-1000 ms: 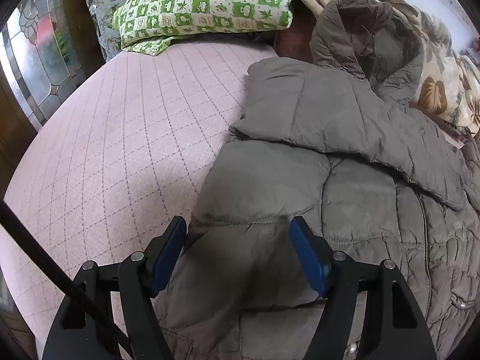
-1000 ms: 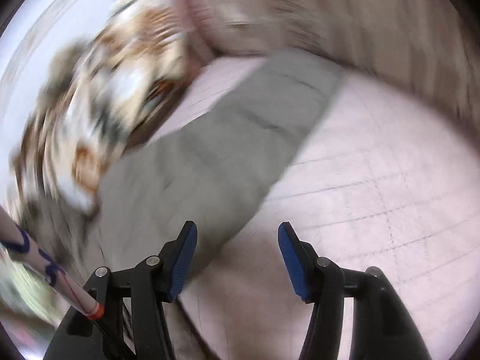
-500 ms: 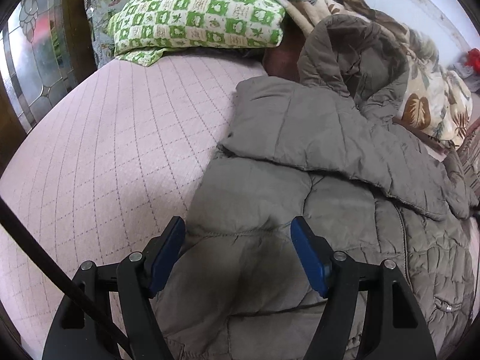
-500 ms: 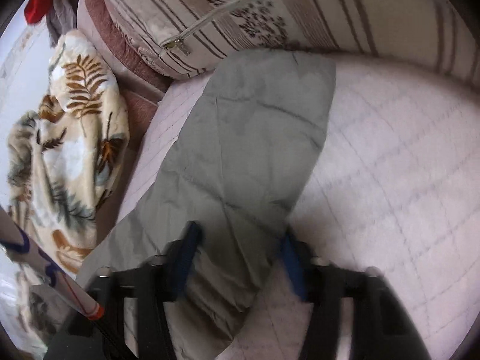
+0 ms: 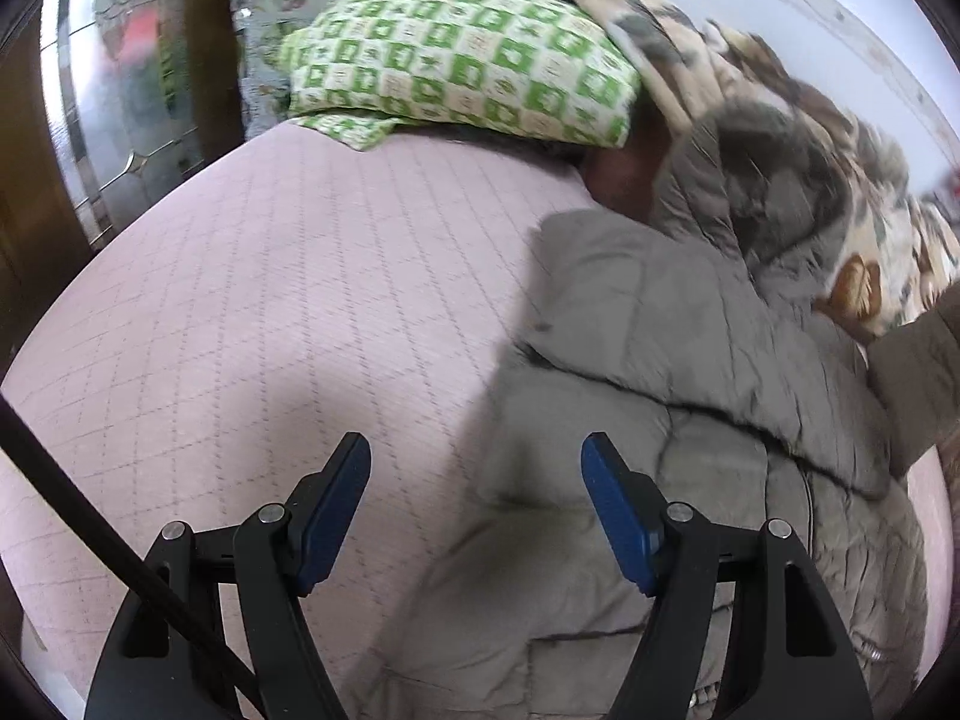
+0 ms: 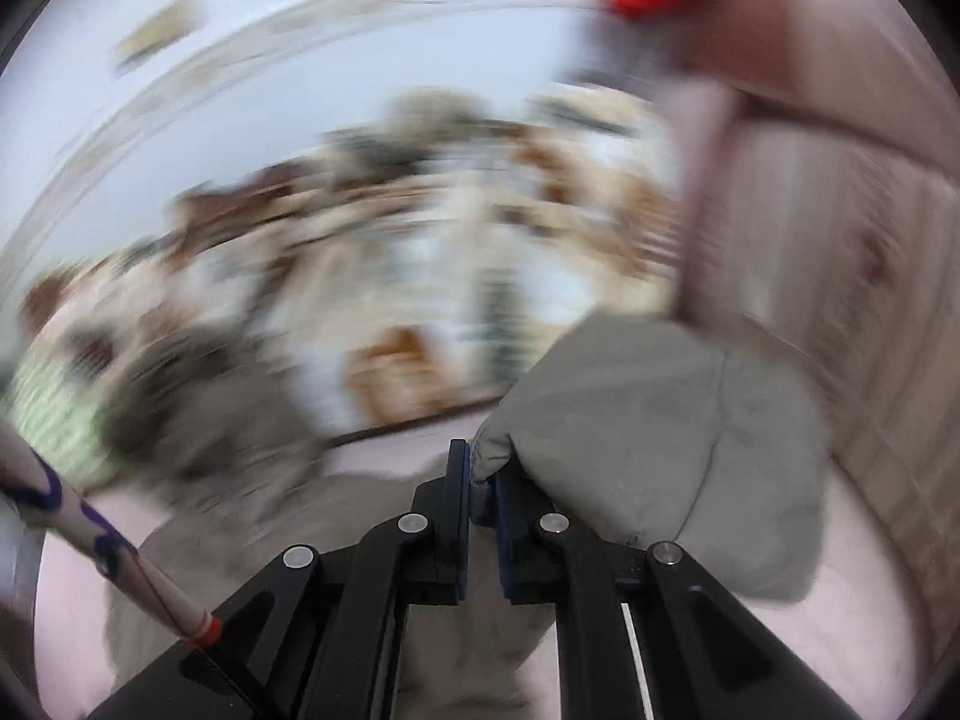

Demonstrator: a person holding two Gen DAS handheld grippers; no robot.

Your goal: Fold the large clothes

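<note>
A grey quilted hooded jacket [image 5: 690, 372] lies on the pink quilted bed [image 5: 288, 300], one sleeve folded across its chest and the hood toward the pillows. My left gripper [image 5: 474, 480] is open and empty above the jacket's left edge. My right gripper [image 6: 480, 489] is shut on the jacket's other sleeve [image 6: 660, 438] and holds it lifted off the bed; the sleeve also shows at the right edge of the left wrist view [image 5: 918, 378]. The right wrist view is blurred by motion.
A green checked pillow [image 5: 468, 66] lies at the head of the bed. A leaf-print blanket [image 5: 864, 240] is bunched behind the hood and also shows in the right wrist view [image 6: 420, 276]. A striped cushion [image 6: 840, 276] stands at the right. A dark wooden door frame [image 5: 210, 30] is at far left.
My right gripper has closed on the sleeve and lifted it off the bed, swinging quickly. My left gripper has drifted left, so it sits over the jacket's edge, and it stays open.
</note>
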